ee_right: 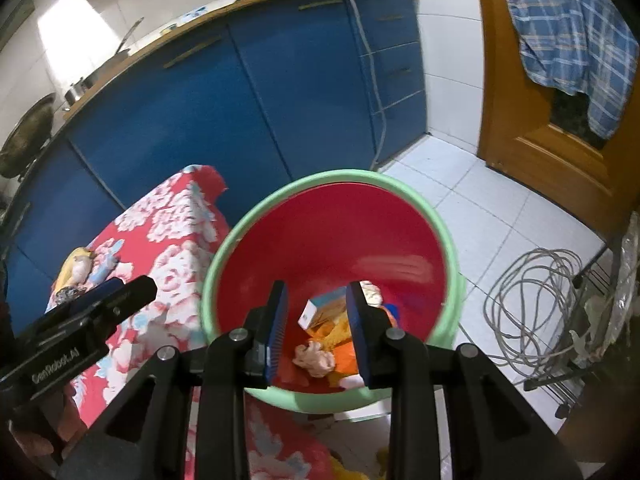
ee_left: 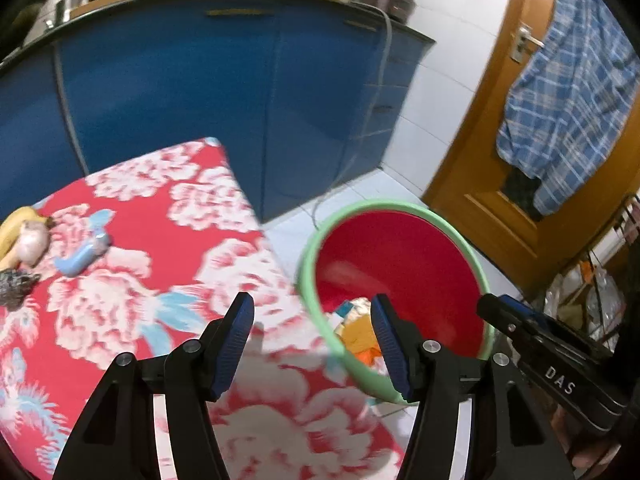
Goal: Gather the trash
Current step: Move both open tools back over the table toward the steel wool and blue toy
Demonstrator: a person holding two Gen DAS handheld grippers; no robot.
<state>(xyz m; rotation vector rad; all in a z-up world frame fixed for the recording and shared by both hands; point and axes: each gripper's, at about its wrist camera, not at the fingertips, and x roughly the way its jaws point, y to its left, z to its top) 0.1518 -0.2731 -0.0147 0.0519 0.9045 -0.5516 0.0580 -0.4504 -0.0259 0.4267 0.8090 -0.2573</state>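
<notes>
A red bin with a green rim (ee_right: 344,176) stands on the floor beside the table's corner. It holds a small carton (ee_right: 320,312), a crumpled tissue (ee_right: 314,358) and orange wrappers (ee_right: 344,356). My right gripper (ee_right: 317,290) hangs open over the bin with nothing between its fingers. My left gripper (ee_left: 312,308) is open and empty above the table's edge, next to the bin (ee_left: 400,264). At the table's far left lie a banana peel (ee_left: 16,224), a crumpled tissue (ee_left: 34,242), a light blue object (ee_left: 82,258) and a dark crumpled scrap (ee_left: 14,286).
The table wears a red floral cloth (ee_left: 160,240). Blue kitchen cabinets (ee_right: 200,120) run behind it. A coil of grey cable (ee_right: 536,300) lies on the white floor tiles by a wire rack (ee_right: 592,320). A plaid shirt (ee_right: 572,28) hangs on the wooden door.
</notes>
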